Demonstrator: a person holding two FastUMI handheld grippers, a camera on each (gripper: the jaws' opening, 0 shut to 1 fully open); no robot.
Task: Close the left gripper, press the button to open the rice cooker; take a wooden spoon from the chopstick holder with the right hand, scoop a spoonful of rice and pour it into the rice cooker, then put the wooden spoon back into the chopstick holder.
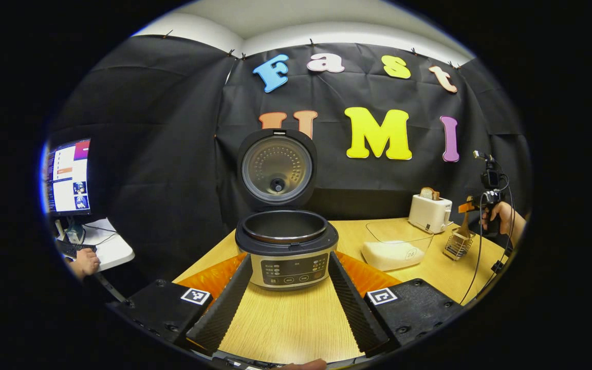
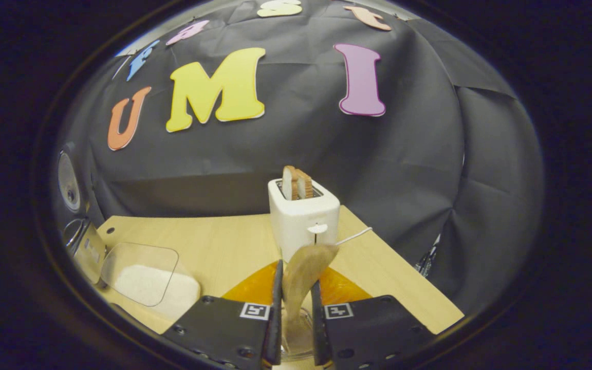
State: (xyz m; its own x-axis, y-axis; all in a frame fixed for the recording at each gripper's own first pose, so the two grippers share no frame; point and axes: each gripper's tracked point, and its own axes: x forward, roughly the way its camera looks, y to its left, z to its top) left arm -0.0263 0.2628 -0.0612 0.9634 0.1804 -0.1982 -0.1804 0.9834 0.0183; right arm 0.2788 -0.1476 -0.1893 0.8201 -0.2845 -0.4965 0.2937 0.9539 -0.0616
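The rice cooker (image 1: 285,246) stands in the middle of the table with its lid (image 1: 277,169) raised upright and the pot bare inside. My left gripper (image 1: 290,259) is open, its fingers spread to either side of the cooker's front panel. At the far right a hand holds my right gripper (image 1: 483,203) above the wire chopstick holder (image 1: 458,244). My right gripper (image 2: 296,288) is shut on the wooden spoon (image 2: 306,264), bowl end up, with the handle running down between the fingers toward the holder. A clear container of rice (image 1: 396,246) (image 2: 142,280) sits between cooker and holder.
A white toaster (image 2: 303,216) (image 1: 429,210) with bread slices stands behind the holder near the back wall. A cable (image 1: 478,257) hangs from the right gripper across the table's right edge. At the left, off the table, are a monitor (image 1: 67,177) and a person's hand (image 1: 85,262).
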